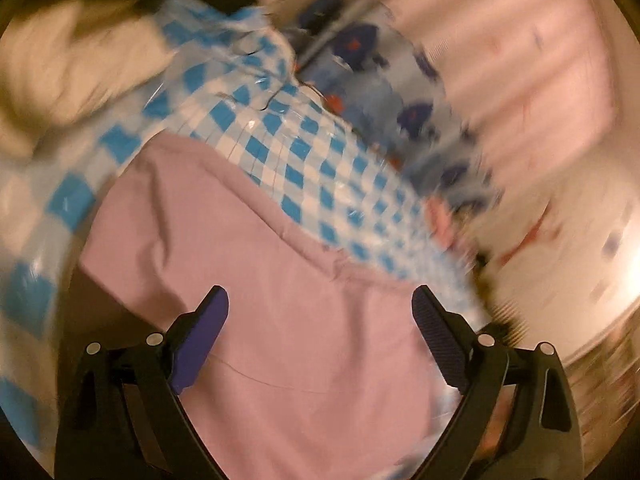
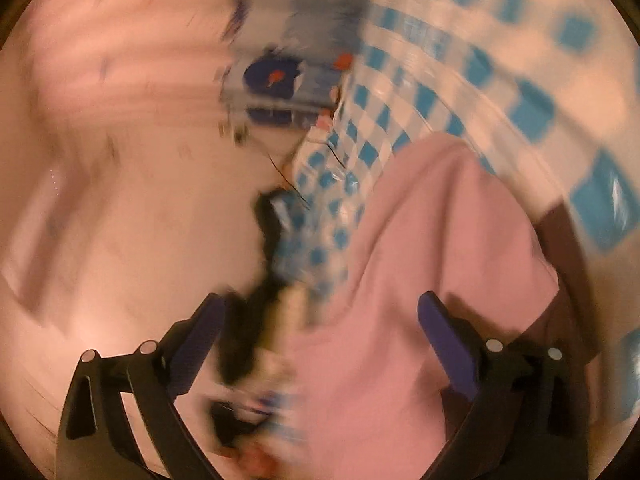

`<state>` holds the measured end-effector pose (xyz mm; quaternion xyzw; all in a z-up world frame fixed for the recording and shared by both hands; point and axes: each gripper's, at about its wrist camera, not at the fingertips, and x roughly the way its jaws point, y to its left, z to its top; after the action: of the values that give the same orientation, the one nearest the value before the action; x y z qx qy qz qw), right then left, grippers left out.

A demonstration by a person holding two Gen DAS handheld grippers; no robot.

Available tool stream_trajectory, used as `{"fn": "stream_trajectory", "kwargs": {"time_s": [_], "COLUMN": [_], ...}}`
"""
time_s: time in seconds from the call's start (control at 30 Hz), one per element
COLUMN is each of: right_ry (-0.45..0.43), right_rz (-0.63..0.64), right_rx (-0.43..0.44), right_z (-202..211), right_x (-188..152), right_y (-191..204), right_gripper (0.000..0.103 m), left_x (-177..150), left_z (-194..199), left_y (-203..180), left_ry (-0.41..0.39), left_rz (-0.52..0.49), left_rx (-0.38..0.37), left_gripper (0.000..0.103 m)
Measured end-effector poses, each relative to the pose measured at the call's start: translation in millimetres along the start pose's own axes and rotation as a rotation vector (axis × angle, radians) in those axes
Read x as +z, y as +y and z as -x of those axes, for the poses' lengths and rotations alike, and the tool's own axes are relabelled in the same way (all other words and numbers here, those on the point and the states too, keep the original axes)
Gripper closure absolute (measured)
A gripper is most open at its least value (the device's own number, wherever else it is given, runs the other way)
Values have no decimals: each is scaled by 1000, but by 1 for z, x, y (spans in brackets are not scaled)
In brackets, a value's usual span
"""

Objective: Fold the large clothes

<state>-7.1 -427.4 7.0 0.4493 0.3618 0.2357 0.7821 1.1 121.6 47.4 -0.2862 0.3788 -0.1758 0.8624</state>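
Note:
A pink garment [image 1: 256,280] lies folded on a table covered with a blue-and-white checked cloth [image 1: 304,152]. My left gripper [image 1: 320,300] hangs above the garment with its jaws wide apart and nothing between the purple pads [image 1: 200,340]. In the right wrist view the same pink garment [image 2: 432,248] fills the lower right. My right gripper [image 2: 320,308] is also open above the garment's left edge, pads [image 2: 448,344] clear of the fabric. Both views are smeared by motion.
A blue patterned fabric with dark shapes and red spots [image 1: 372,76] lies past the checked cloth [image 2: 384,120]. A pale pink wall or surface [image 2: 120,160] fills the left of the right wrist view. Something dark and blurred [image 2: 264,280] sits at the table's edge.

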Motion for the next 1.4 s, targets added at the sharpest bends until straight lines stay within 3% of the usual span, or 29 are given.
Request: {"fn": "stream_trajectory", "kwargs": {"time_s": [0.03, 0.13, 0.23, 0.3, 0.47, 0.67, 0.77, 0.83, 0.9, 0.97, 1.07, 1.17, 1.4], "right_ry": [33, 129, 204, 219, 238, 263, 197, 129, 112, 173, 240, 320, 373], "right_rz": [161, 475, 583, 580, 438, 406, 499, 590, 687, 716, 652, 476, 449], "right_rx": [-134, -416, -594, -641, -674, -729, -756, -681, -679, -709, -785, -734, -755], "right_z": [-11, -52, -98, -114, -132, -148, -141, -133, -140, -166, -199, -215, -228], "right_x": [-7, -29, -42, -44, -16, -4, -7, -14, -22, -22, -10, 10, 16], "right_y": [24, 54, 43, 26, -16, -25, 0, 27, 48, 52, 30, -5, -18], "right_gripper": [9, 10, 10, 9, 9, 7, 8, 8, 7, 8, 7, 7, 7], "left_x": [-2, -8, -5, 0, 15, 24, 26, 29, 34, 40, 47, 49, 46], "left_z": [-7, -35, -79, -105, -149, -190, -184, -164, -147, -150, -170, -190, -215], "left_y": [-9, -31, -32, -22, -1, 18, 12, 3, -8, -8, 16, 39, 56], "left_ry": [5, 33, 91, 122, 173, 217, 228, 183, 121, 116, 170, 214, 258], "left_rz": [-60, -209, -269, -250, -206, -182, -179, -171, -219, -238, -173, -114, -82], "left_rx": [36, 131, 227, 278, 359, 417, 427, 389, 390, 424, 450, 447, 456], "left_gripper": [14, 14, 14, 14, 14, 14, 14, 14, 14, 14, 14, 14, 11]}}
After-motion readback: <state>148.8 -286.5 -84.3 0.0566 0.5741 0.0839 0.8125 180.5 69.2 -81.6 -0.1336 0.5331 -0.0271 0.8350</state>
